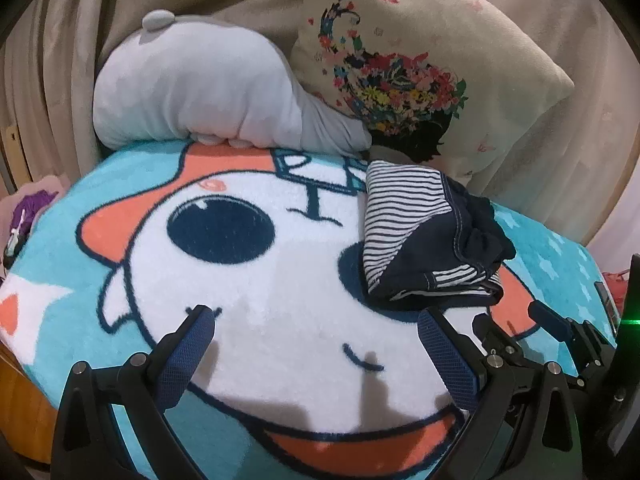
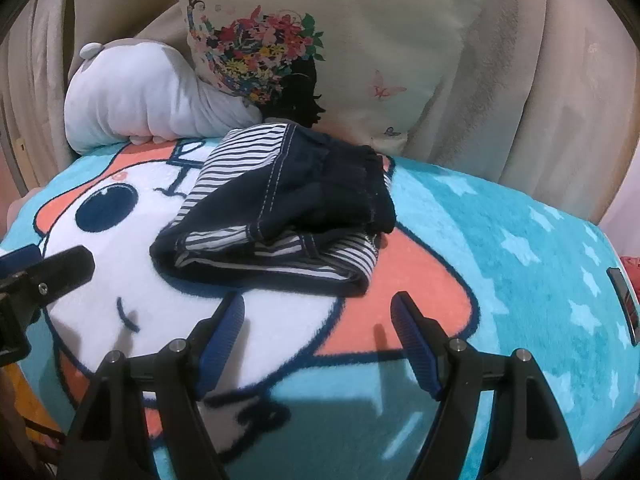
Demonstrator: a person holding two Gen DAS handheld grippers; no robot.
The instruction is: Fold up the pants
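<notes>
The pants (image 2: 280,212) are dark navy with a striped lining and lie folded in a compact bundle on the cartoon blanket (image 2: 500,280). In the left wrist view the pants (image 1: 432,240) sit up and to the right of my left gripper (image 1: 316,320), which is open and empty above the blanket's white face print. My right gripper (image 2: 320,304) is open and empty, just in front of the bundle's near edge. The right gripper also shows in the left wrist view (image 1: 516,320) at the right, and the left gripper shows at the left edge of the right wrist view (image 2: 48,268).
A grey plush toy (image 1: 208,92) and a cream cushion with a floral print (image 1: 420,52) rest against beige drapes behind the blanket. A purple item (image 1: 28,208) lies at the blanket's left edge. A small dark label (image 2: 624,304) sits on the blanket's right side.
</notes>
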